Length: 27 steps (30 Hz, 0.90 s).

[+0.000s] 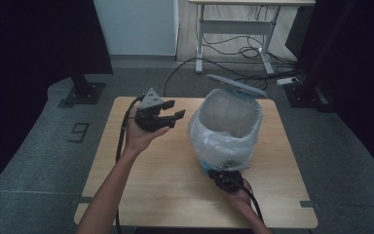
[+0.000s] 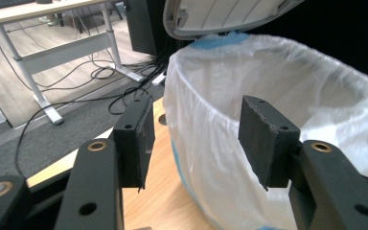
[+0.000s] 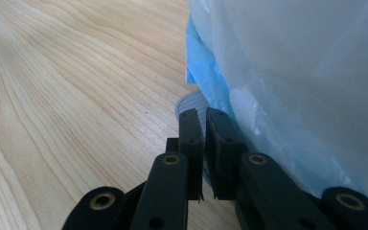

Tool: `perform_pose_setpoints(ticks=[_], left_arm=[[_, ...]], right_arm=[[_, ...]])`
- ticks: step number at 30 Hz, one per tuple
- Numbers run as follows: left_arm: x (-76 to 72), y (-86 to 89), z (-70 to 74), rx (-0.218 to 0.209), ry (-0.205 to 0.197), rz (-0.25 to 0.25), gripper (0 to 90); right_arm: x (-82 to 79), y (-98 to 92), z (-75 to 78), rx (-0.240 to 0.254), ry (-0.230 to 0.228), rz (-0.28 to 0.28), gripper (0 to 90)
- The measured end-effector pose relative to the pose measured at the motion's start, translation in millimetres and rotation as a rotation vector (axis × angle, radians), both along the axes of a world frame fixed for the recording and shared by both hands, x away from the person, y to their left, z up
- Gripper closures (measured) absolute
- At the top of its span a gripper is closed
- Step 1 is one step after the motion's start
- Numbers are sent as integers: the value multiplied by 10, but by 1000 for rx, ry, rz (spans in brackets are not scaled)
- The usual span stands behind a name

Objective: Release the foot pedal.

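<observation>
- Jaws of the right gripper (image 3: 203, 120) stand nearly together, a thin slit between the 2 pads, at the foot of the bin (image 1: 226, 127); the slit looks empty, with pale ribbed bin base just beyond the tips.
- Blue liner (image 3: 206, 72) and white bag (image 3: 306, 72) bulge at 1 o'clock of those tips, crowding the right pad.
- Jaws of the left gripper (image 2: 196, 139) stand about halfway apart with nothing between them; its pads frame the bag's near rim, not touching it.
- Bin sits at 3 o'clock of the left gripper (image 1: 168, 117) on the table (image 1: 141, 180), its lid (image 1: 236, 85) tipped up at 12 o'clock.
- Right gripper (image 1: 226, 178) lies at the bin's 6 o'clock.
- Desk (image 1: 238, 29) with loose cables (image 1: 233, 48) stands on the floor beyond the table, at 12 o'clock.
</observation>
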<state>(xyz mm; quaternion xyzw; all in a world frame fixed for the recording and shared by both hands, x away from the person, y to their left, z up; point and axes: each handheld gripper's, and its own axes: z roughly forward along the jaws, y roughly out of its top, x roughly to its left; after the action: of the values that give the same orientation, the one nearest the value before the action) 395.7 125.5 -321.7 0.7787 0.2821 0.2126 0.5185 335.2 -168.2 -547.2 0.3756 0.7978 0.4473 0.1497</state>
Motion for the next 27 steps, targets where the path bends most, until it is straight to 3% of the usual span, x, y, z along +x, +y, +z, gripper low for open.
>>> perform_pose_setpoints(ticks=[7,15,27], left_arm=[[-31,137,-173,6,28,17,459],[-90,213,-345,16,56,20,431],[-258,286,-585,46,73,18,417]], right_arm=[[-27,3,17,6,-17,3,787],[-81,-28,58,-16,-52,-30,622],[-231,-215,193,44,-73,-9,527]])
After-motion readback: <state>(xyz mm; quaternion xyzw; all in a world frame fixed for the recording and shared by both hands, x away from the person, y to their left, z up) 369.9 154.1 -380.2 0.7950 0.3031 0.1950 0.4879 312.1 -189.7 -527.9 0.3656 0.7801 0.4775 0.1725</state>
